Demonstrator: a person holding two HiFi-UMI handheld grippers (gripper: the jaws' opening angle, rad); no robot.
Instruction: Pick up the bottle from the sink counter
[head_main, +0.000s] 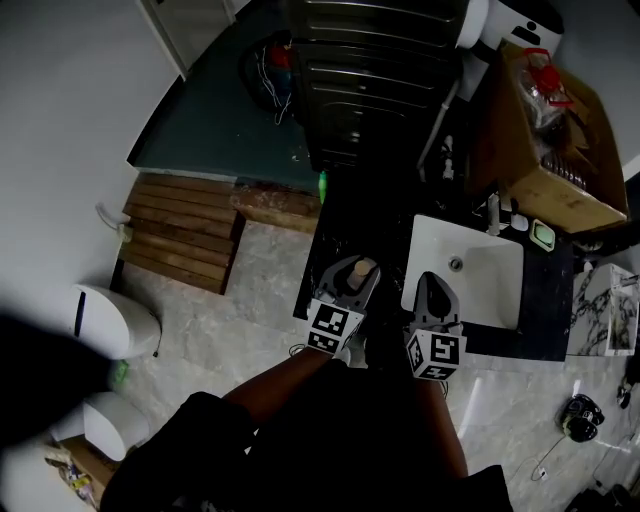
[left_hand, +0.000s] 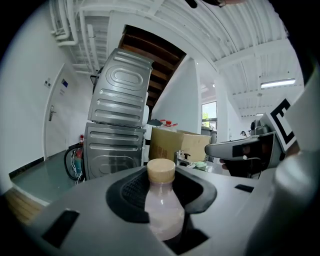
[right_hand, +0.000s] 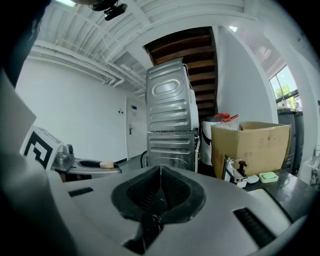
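Head view: the left tool (head_main: 352, 275) clamps a small clear plastic bottle (head_main: 362, 268) of pale cloudy liquid with a tan cap, over the near edge of the dark surface (head_main: 345, 225). The right tool (head_main: 432, 288) sits at its 3 o'clock, with the white rectangular sink basin (head_main: 490, 285) at that tool's 1 o'clock.

Left gripper view: the black ribbed pads (left_hand: 131, 192) press the bottle's body from both sides, and the bottle stands upright with its cap at 12 o'clock.

Right gripper view: the jaws meet with nothing between them. A brown cardboard box (right_hand: 250, 145) stands at 2 o'clock.
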